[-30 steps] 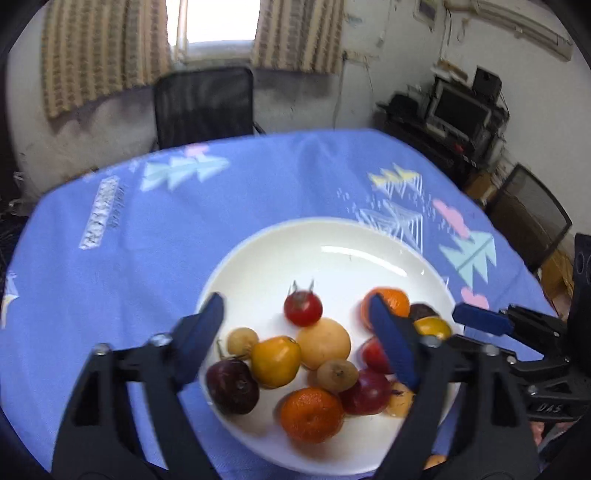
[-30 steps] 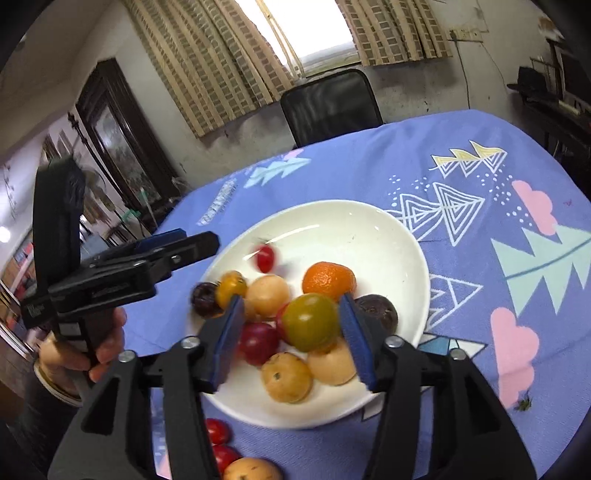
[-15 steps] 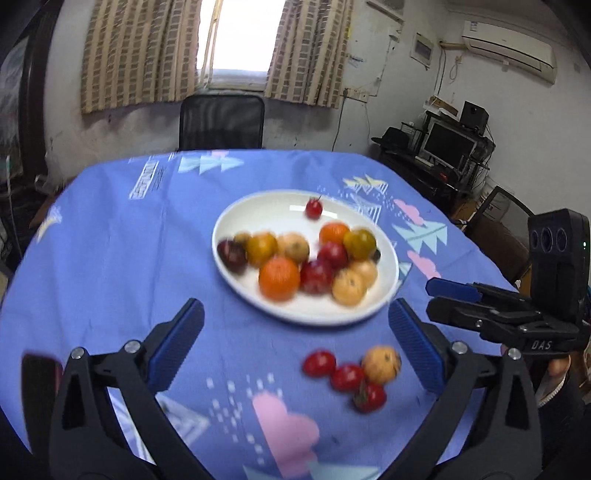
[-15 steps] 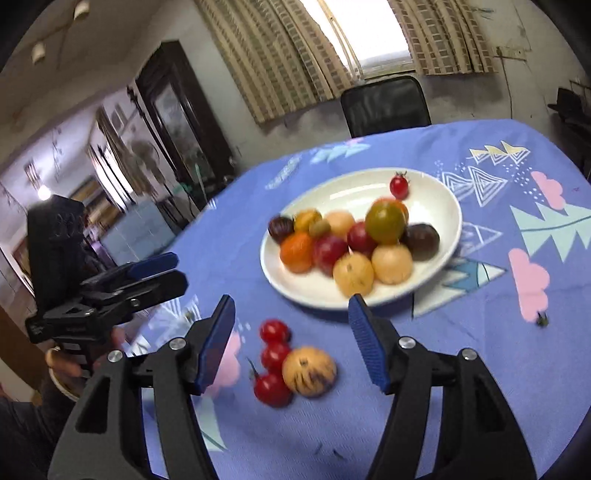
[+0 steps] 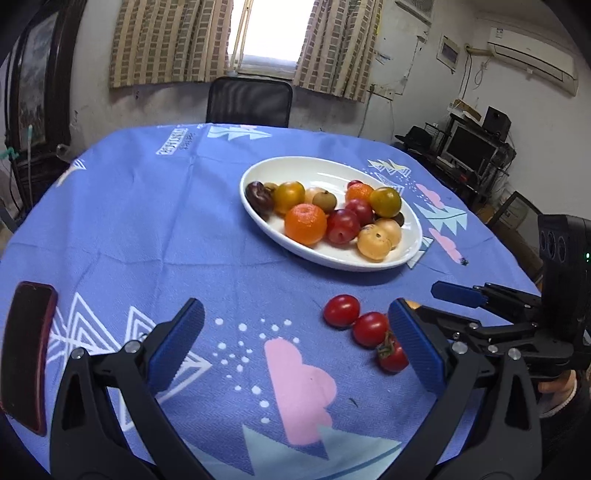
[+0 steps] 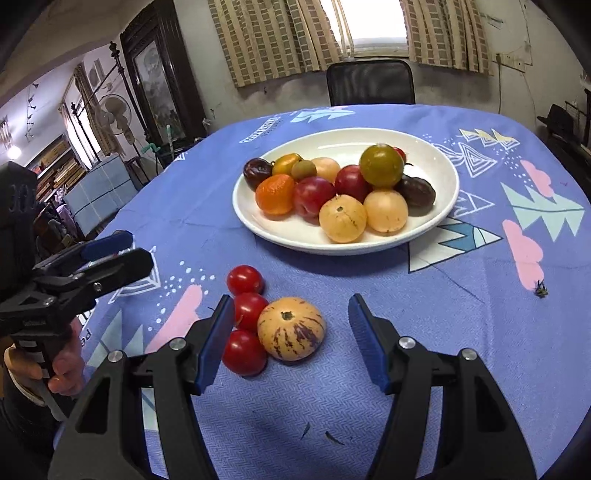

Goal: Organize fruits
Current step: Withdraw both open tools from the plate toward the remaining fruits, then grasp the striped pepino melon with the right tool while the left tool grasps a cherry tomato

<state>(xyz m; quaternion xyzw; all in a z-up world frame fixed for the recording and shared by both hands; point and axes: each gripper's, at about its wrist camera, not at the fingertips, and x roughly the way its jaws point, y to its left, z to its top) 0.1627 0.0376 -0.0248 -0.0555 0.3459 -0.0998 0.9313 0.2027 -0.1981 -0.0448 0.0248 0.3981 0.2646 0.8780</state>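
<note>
Both tools have pulled back; plate (image 6: 258, 218) holds mixed fruit (image 6: 341, 218).

A plate (image 6: 436, 218) sits on the table (image 6: 461, 332) with a heap of fruits (image 6: 343, 192) in it. Before the plate, three tomatoes (image 6: 247, 310) lie in a row on the cloth, a striped fruit (image 6: 291, 328) touching them on their right. A phone (image 5: 26, 354) lies at the table's left edge

I see a bright window (image 5: 269, 31) flanked by striped tan curtains (image 5: 168, 40) on a stained white wall, with a black mesh office chair (image 5: 249, 102) below it. To my right sit a dark monitor (image 5: 469, 147) and a white wall air conditioner (image 5: 532, 61); to my left stands a dark wooden cabinet (image 6: 155, 77).
</note>
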